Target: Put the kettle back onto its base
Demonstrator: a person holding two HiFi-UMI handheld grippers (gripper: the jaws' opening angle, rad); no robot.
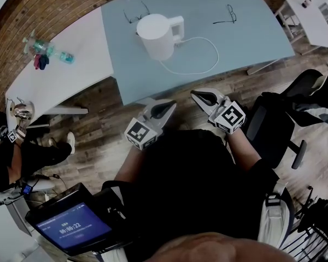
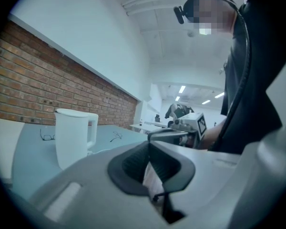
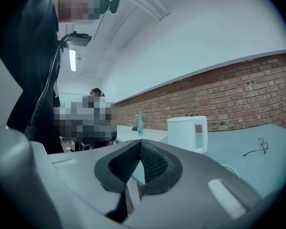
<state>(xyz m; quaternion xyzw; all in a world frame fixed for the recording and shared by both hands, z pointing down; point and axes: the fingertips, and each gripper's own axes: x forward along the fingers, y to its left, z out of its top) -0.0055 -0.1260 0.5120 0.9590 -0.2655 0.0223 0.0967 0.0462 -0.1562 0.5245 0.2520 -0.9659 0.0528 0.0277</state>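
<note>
Head view: the left hand-held gripper [image 1: 165, 108] and right hand-held gripper [image 1: 203, 96] are both closed and empty, with the white kettle [image 1: 157, 36] on the desk [image 1: 251, 31] well ahead of them. Left gripper view: the kettle [image 2: 75, 137] stands ahead, to the left of the closed jaws. Right gripper view: the kettle [image 3: 187, 133] stands ahead, to their right.

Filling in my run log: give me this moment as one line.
left gripper: shut, empty | right gripper: shut, empty | kettle: upright on table, untouched
</note>
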